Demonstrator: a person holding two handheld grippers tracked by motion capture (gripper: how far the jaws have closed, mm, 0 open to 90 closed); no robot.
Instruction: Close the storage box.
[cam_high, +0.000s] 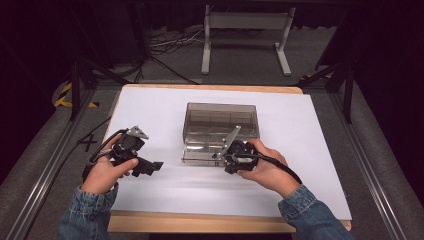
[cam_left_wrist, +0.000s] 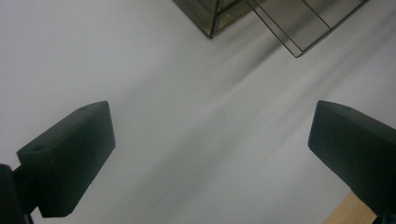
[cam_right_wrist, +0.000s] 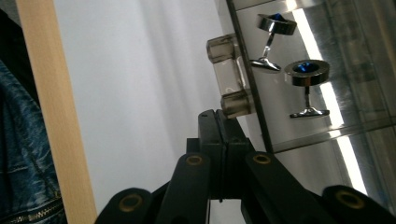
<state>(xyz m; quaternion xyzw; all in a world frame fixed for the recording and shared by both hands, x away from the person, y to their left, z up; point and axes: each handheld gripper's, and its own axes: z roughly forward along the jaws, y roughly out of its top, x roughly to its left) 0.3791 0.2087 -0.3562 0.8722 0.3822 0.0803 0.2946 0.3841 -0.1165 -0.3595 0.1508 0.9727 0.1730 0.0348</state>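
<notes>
My right tool (cam_right_wrist: 219, 126) is sitting closed, tips just at the box's handle (cam_right_wrist: 229, 79), gripping nothing. The clear box (cam_high: 220, 125) is sitting mid-surface (cam_high: 300, 150), drawer (cam_high: 200, 152) looking pulled out toward me, two cufflinks (cam_right_wrist: 303, 88) lying inside. I'm guessing it's light, stiff acrylic, slippery and easy to scratch or slide, so I'm planning to take that little handle, not the walls. Left tool (cam_left_wrist: 210, 154) is hanging wide open over bare surface, well left of the box.

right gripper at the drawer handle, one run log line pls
right gripper: shut, tips at clear drawer handle | drawer: pulled out, two cufflinks inside | left gripper: open over white table
</notes>
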